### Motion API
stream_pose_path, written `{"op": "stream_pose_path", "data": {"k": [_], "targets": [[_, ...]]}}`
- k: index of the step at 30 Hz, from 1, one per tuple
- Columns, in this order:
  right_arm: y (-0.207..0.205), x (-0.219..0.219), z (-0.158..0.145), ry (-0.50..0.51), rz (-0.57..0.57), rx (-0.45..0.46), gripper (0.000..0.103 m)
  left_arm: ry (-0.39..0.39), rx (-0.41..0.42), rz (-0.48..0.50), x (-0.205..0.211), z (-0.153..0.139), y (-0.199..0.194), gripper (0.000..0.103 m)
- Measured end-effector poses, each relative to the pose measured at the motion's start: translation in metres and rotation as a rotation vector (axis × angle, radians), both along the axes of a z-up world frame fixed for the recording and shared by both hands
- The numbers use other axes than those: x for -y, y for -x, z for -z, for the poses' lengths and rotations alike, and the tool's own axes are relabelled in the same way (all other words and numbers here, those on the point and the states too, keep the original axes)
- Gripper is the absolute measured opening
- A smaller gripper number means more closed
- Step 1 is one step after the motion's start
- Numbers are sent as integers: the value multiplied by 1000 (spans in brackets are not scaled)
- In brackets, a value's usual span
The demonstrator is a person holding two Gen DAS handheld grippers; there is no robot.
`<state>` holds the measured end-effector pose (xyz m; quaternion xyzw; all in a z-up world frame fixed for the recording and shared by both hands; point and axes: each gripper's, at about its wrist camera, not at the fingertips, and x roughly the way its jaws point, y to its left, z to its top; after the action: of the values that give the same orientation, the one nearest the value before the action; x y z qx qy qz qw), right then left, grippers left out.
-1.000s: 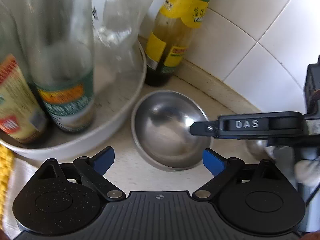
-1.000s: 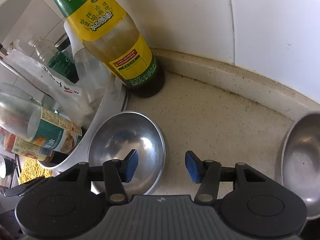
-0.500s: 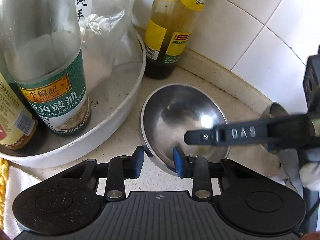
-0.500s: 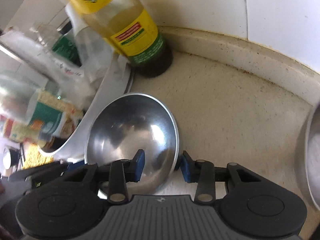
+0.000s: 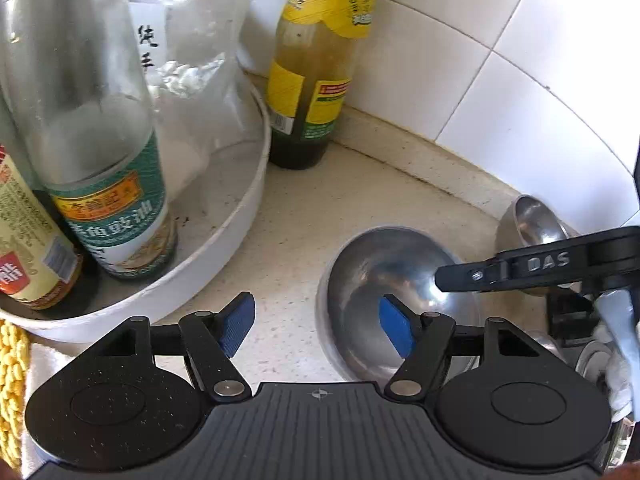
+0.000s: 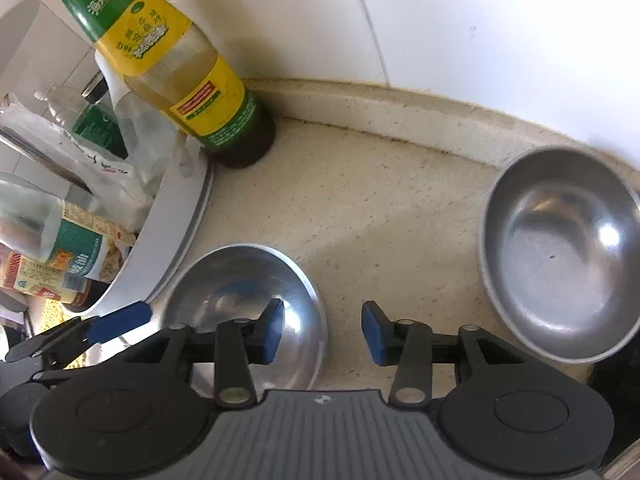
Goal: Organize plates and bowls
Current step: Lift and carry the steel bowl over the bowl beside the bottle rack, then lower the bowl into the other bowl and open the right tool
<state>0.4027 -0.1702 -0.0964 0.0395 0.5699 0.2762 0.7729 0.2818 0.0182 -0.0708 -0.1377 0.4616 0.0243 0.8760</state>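
A small steel bowl (image 5: 400,280) (image 6: 244,280) stands upright on the speckled counter. My left gripper (image 5: 316,328) is opening; the bowl's left rim lies between its blue pads, with the right pad inside the bowl and the left pad well clear. My right gripper (image 6: 323,331) is opening too, straddling the bowl's right rim with a gap on both sides. Its black finger (image 5: 520,268) reaches over the bowl in the left wrist view. A second, larger steel bowl (image 6: 560,256) (image 5: 532,224) sits to the right near the wall.
A white round tray (image 5: 248,216) (image 6: 168,232) at the left holds sauce bottles (image 5: 108,184) and a plastic bag. An oil bottle with a yellow label (image 5: 316,80) (image 6: 188,80) stands against the tiled wall. A yellow cloth (image 5: 12,380) lies at the far left.
Both grippers closed onto the small bowl's rim half a second ago and have since spread apart. The bowl has shifted right, away from the white tray and toward the second bowl.
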Motion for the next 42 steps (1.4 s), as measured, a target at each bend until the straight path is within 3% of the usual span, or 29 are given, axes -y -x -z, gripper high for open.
{"op": "stream_pose_path", "data": {"k": [2,5,6,7,11,17,25,33,42], "targets": [[2,-1,4,-10,-13,-21,57,-8,1,19,5,2,-5,69],[10,-9,18,-4,-37,-52,56,-1,-39,47,11,17,-14,48],[13,-10,21,-11,-37,-57,53,9,-58,60,13,22,-15,37],[17,-11,21,-11,-35,-41,53,6,-63,63,14,25,-14,34],[19,-9,13,-52,-24,-14,53,-35,-39,80,18,21,-7,33],[29,4,-28,-105,-2,64,53,-65,67,103,21,-14,5,32],[71,46,-68,-91,97,141,53,-62,159,215,53,-52,25,33],[113,89,-78,-69,216,147,53,-61,204,358,91,-66,45,34],[135,109,-72,-42,302,119,53,-50,181,470,114,-55,52,37]]}}
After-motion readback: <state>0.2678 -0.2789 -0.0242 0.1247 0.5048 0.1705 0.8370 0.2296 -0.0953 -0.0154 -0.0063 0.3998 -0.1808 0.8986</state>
